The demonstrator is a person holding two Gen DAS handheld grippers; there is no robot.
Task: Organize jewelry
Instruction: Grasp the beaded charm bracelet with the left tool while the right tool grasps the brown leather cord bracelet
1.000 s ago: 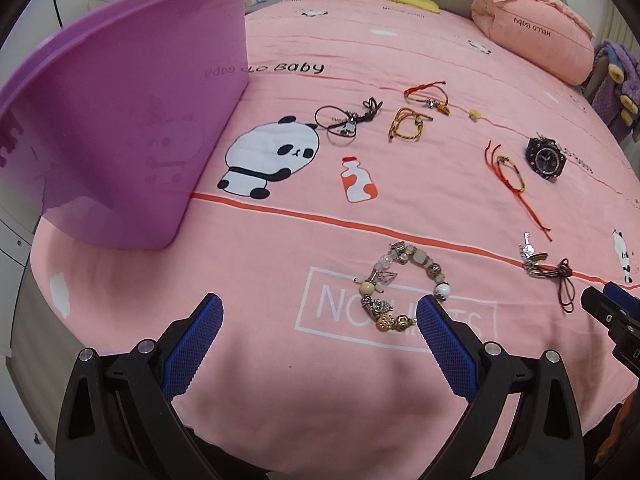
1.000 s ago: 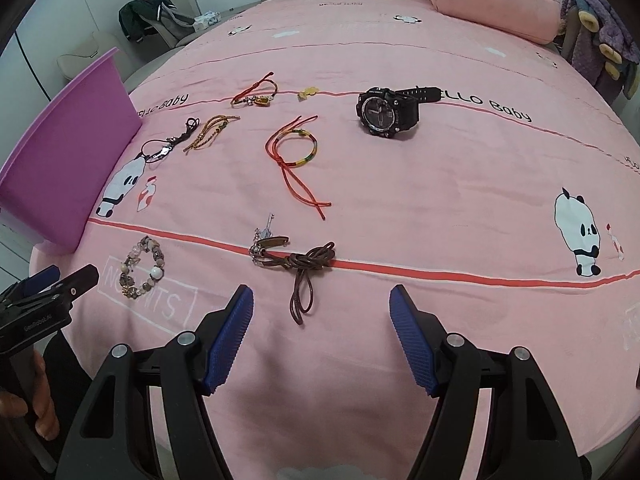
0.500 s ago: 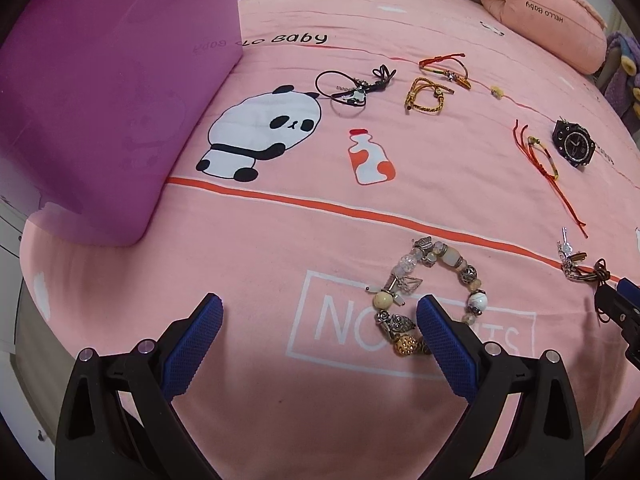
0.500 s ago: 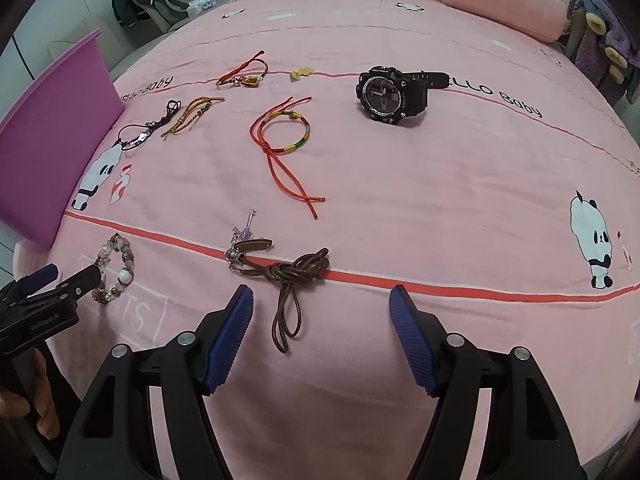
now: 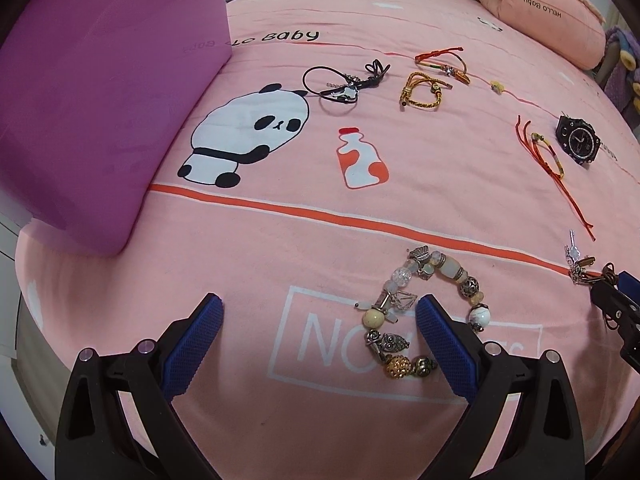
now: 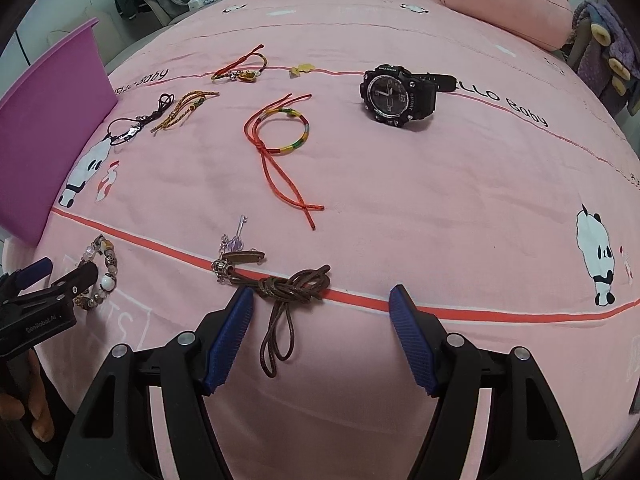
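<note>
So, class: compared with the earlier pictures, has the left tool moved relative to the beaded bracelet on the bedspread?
Yes. The left tool has closed in on the beaded bracelet; one finger now sits inside its loop, and the fixed NO print looks larger.

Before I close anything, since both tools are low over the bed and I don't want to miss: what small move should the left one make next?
Probably nudge the left hand-held gripper sideways toward the beaded bracelet. Its jaws stand open with bare blanket between them, while one finger sits inside the bracelet's loop, so closing now would likely catch little.
</note>
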